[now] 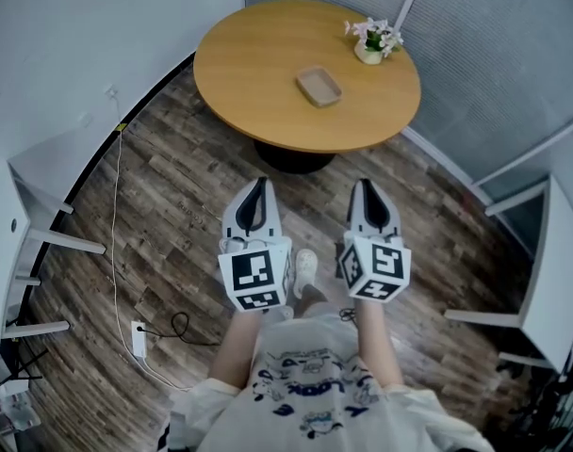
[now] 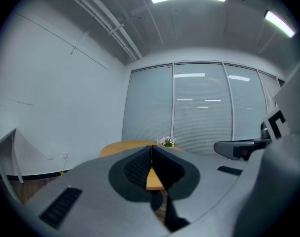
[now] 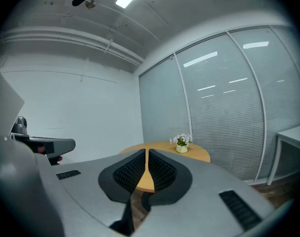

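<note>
1. Tray (image 1: 319, 87): shallow, tan, rounded-rectangular. It lies flat near the middle of the round wooden table (image 1: 258, 73), with its long axis slanting from the far left edge toward the near right edge.
2. Flower pot (image 1: 369, 53): white, holding pale blossoms, upright by the far right edge and apart from the tray.
3. Left gripper (image 1: 259, 184) and right gripper (image 1: 365, 184): held side by side over the floor, short of the near table edge, both pointing toward the table. Each pair of jaws is closed together with nothing between.
4. Print: black-and-white square markers on each cube (image 1: 255, 279).
5. Room: dark wood-plank floor (image 1: 173, 205), white walls, blind-covered glass partition (image 1: 494, 55), and a white cable (image 1: 115, 205) on the floor at left.
</note>
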The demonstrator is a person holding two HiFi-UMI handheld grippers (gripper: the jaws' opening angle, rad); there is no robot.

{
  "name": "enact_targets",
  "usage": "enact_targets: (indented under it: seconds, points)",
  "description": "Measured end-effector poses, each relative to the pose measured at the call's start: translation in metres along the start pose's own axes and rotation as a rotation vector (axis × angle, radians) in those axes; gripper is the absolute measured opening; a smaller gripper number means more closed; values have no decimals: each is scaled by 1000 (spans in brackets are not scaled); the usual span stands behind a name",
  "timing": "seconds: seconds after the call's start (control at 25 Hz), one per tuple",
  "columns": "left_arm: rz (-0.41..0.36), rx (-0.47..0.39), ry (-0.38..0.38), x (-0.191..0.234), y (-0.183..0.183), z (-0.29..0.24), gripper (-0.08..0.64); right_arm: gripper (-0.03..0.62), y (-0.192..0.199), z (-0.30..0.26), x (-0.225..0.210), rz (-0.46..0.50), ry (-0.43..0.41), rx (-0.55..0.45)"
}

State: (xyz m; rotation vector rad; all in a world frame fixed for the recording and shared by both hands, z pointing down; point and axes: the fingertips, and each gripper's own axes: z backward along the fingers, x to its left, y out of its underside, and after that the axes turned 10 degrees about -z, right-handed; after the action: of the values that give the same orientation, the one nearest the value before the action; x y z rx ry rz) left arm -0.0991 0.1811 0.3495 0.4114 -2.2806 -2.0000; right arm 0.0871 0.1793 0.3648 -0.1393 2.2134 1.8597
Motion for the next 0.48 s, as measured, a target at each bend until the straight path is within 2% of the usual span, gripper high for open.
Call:
enact_targets:
  seconds: [0.48]
  points:
    - [-10,16,-60,-7,-24,-119,5,20,-33,-122,-46,-15,-62,20]
